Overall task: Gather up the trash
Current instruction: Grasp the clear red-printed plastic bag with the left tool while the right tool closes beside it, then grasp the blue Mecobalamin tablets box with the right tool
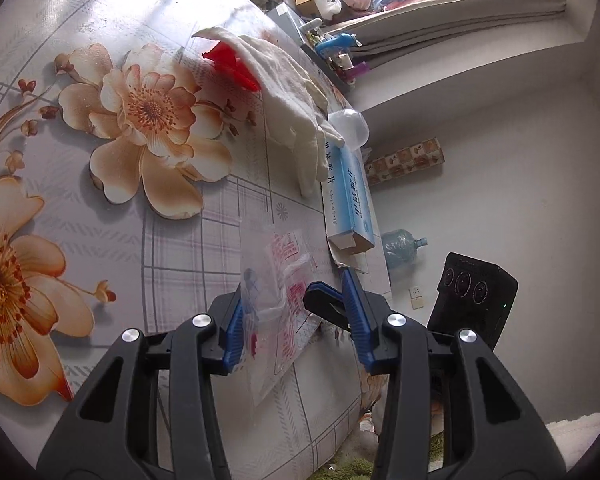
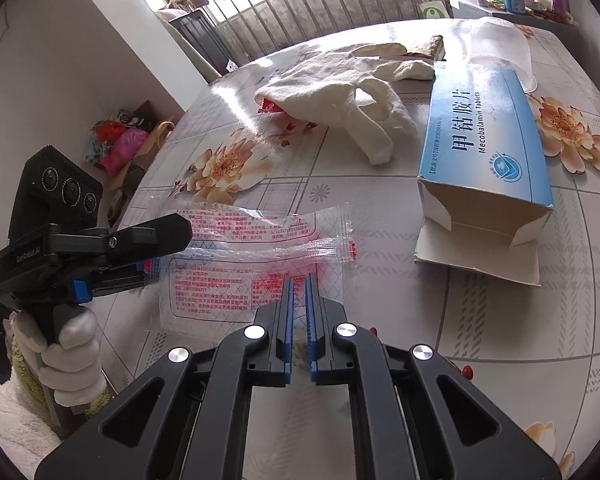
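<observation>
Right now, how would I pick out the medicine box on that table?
On the flower-print table, look past the clear plastic wrapper with red print, to the right of the white glove. The medicine box is the only blue-and-white carton, labelled "Mecobalamin Tablets", lying flat with its near end flap open.

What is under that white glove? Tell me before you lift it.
A red scrap pokes out from under the white glove near its cuff. How far it reaches beneath, and whether anything else lies there, is hidden by the glove.
</observation>
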{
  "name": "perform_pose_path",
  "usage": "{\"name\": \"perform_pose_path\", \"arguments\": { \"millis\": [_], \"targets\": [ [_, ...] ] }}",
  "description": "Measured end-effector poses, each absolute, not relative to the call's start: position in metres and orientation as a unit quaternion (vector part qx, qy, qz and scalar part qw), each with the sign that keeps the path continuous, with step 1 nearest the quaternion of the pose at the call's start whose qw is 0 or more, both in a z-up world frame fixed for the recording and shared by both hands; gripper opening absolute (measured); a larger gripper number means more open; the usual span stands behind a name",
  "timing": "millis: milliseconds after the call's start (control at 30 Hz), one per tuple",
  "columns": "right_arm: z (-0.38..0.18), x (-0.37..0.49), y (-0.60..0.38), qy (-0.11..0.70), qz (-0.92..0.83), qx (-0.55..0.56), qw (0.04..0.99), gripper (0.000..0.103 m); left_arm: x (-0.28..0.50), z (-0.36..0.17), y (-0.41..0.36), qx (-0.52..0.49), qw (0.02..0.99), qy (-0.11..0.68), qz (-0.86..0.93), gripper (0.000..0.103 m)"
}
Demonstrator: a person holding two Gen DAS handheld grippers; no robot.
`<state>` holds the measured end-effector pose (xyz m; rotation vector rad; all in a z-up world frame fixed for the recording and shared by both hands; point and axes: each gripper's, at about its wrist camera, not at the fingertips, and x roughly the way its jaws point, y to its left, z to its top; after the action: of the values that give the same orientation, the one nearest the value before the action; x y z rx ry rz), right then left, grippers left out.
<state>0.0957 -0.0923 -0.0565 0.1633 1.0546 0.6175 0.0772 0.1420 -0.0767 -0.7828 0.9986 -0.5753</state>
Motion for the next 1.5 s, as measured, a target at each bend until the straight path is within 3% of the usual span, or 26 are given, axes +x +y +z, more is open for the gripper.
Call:
{"name": "perform_pose_path", "arguments": {
  "millis": [133, 300, 467, 533, 567, 600, 700, 1067, 1167, 1500],
  "targets": [
    [-0.056, 0.096, -0.091, 0.494, 0.288, 0.076, 0.817, 0.005, 0.075, -0.069, 0.118, -0.283, 0.796, 0.471, -0.252, 0.038],
    [-0.055, 0.095, -0.092, 0.495, 0.277, 0.071, 0.82, 0.005, 0.078, -0.069, 0.107, -0.241, 0.809, 0.484, -0.229, 0.016],
    [-0.029, 0.094, -0.112, 0.467, 0.255, 0.083, 0.843, 0.009, 0.077, -0.061, 0.111, -0.226, 0.825, 0.47, -0.216, 0.011],
    [-0.014, 0.1, -0.124, 0.446, 0.238, 0.091, 0.858, 0.031, 0.079, -0.056, 0.111, -0.216, 0.834, 0.462, -0.211, 0.01],
    [-0.008, 0.104, -0.129, 0.436, 0.222, 0.092, 0.867, 0.054, 0.078, -0.054, 0.113, -0.211, 0.837, 0.458, -0.21, 0.01],
    [-0.003, 0.11, -0.133, 0.427, 0.201, 0.091, 0.877, 0.064, 0.079, -0.052, 0.113, -0.206, 0.841, 0.455, -0.207, 0.01],
    [0.0, 0.137, -0.138, 0.427, 0.138, 0.08, 0.89, 0.079, 0.081, -0.047, 0.118, -0.198, 0.851, 0.445, -0.199, 0.01],
    [-0.05, 0.202, -0.127, 0.51, 0.069, 0.065, 0.855, 0.081, 0.087, -0.048, 0.128, -0.204, 0.852, 0.446, -0.184, 0.01],
    [-0.051, 0.192, -0.126, 0.505, 0.076, 0.049, 0.858, 0.074, 0.082, -0.047, 0.128, -0.205, 0.851, 0.446, -0.188, 0.01],
    [-0.05, 0.111, -0.146, 0.534, 0.107, 0.022, 0.838, 0.077, 0.068, -0.047, 0.115, -0.195, 0.848, 0.452, -0.197, 0.01]
  ]
}}
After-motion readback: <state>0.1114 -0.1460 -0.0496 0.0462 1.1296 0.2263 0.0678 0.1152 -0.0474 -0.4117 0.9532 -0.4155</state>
